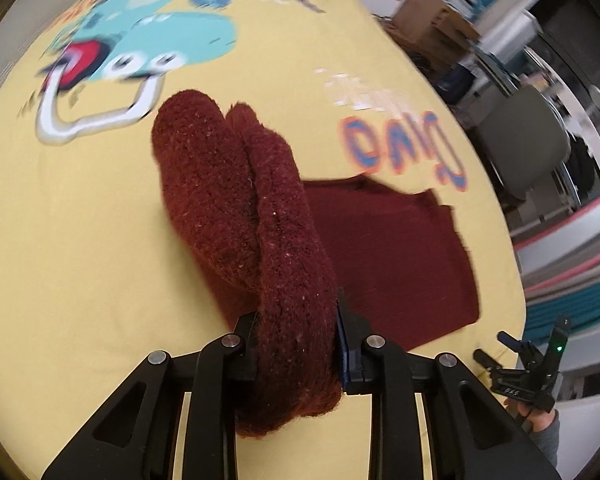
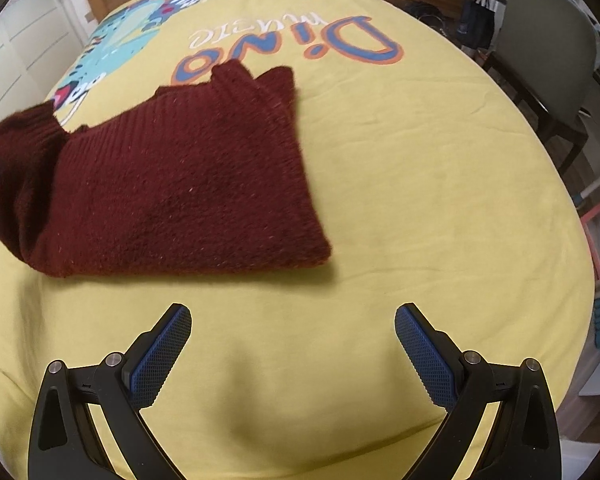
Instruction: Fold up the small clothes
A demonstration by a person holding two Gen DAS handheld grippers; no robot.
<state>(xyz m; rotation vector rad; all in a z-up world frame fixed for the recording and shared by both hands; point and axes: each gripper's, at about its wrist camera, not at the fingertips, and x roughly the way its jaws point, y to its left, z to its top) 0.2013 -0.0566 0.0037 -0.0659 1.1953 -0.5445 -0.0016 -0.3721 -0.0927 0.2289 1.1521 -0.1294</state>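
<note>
Two grippers in view, both black with blue cross-hatched pads. Left gripper [image 1: 296, 344]: clenched on a thick roll of dark red knit garment [image 1: 240, 216], pads pressed into the fuzzy fabric on either side. Gripped portion doubled into two rounded, sausage-like lobes, raised off the surface and reaching away from the camera. Rest of garment lying flat on the yellow bedsheet [image 1: 80, 260], seen behind and to the right of the raised fold as a smooth, roughly rectangular panel.

Right gripper [image 2: 293, 340]: released, jaws spread wide, nothing between them, only bare sheet beneath. Fingertips just short of the garment's near edge, not touching. From the right wrist view, garment [image 2: 188, 184] lying up and left of the gripper: ribbed knit toward the far end, coarser fuzzy knit in the near body, near edge straight and folded, far edge rising to two small peaks. Left end bunched and lifted at the frame's edge.

Sheet: soft cotton look, lightly creased, printed with a teal cartoon dinosaur [image 1: 152, 36] and blue-and-orange lettering [image 2: 292, 48]. Grey upholstered chair [image 2: 548, 40] beside the bed.
</note>
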